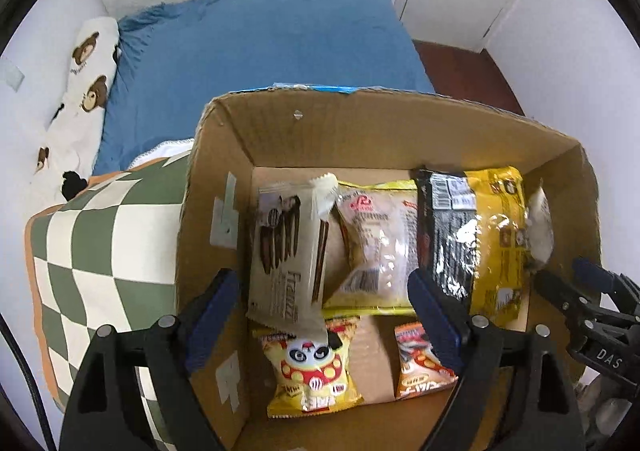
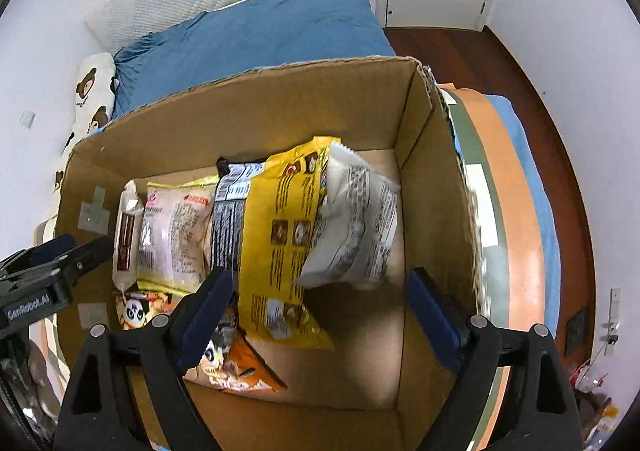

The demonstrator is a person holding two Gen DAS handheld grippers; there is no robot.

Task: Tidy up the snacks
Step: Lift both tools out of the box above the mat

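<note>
An open cardboard box (image 1: 320, 123) (image 2: 260, 107) holds several snack packs. In the left wrist view a white chocolate-stick pack (image 1: 284, 255), a pale bag (image 1: 372, 247) and a black and yellow bag (image 1: 472, 235) lie along the far side, with a yellow panda pack (image 1: 312, 371) and an orange pack (image 1: 420, 363) nearer. My left gripper (image 1: 324, 315) is open and empty above the box. My right gripper (image 2: 320, 311) is open and empty above the yellow bag (image 2: 280, 251) and a white bag (image 2: 352, 219). Each gripper also shows at the edge of the other's view.
The box sits on a bed with a green checked blanket (image 1: 100, 251) and a blue sheet (image 1: 260, 51). A bear-print pillow (image 1: 80, 83) lies at the left by the wall. Wooden floor (image 2: 480, 59) and a white door are to the right.
</note>
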